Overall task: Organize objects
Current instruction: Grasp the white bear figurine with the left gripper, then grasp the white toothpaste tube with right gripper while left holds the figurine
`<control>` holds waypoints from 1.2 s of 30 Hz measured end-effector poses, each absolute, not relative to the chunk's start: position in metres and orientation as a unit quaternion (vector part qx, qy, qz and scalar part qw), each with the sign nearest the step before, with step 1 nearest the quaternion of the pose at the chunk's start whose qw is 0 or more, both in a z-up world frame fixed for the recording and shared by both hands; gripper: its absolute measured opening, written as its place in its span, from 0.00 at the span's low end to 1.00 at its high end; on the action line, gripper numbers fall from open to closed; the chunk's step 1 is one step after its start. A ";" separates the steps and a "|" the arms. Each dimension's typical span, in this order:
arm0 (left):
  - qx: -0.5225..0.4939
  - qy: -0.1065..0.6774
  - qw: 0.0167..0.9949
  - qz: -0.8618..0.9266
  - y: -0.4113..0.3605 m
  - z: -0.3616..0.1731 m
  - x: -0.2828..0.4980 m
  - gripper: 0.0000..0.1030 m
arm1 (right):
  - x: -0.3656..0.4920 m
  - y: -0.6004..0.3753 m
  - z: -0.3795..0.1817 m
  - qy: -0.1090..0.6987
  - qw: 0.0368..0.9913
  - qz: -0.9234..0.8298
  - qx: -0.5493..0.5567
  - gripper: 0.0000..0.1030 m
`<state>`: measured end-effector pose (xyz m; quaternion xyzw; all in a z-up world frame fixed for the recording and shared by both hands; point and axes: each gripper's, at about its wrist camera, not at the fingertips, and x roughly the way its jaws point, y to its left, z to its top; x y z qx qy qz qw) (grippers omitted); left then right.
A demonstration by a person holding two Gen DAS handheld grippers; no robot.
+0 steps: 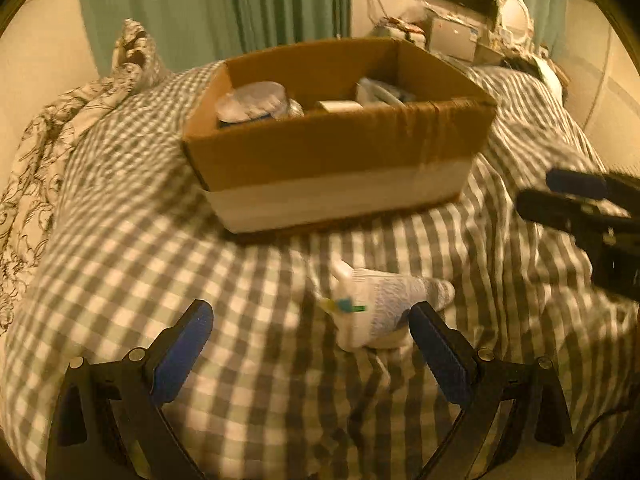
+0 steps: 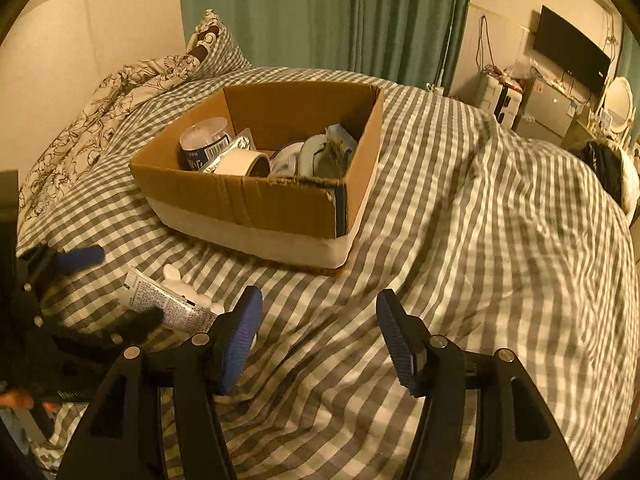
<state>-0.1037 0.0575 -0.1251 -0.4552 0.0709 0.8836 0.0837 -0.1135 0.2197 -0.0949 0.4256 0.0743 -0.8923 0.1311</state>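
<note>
Green curtain (image 2: 320, 12) behind bed; wall screen (image 2: 572, 50); floral pillow (image 2: 108, 100).

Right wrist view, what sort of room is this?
Most likely a bedroom: a bed with a checked duvet, a floral pillow, and a wall-mounted television above a cluttered dresser.
</note>
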 end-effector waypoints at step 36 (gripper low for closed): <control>-0.423 0.039 0.078 0.902 0.014 -0.091 -0.103 0.54 | -0.109 0.190 -0.113 0.099 0.158 -0.876 0.445 0.57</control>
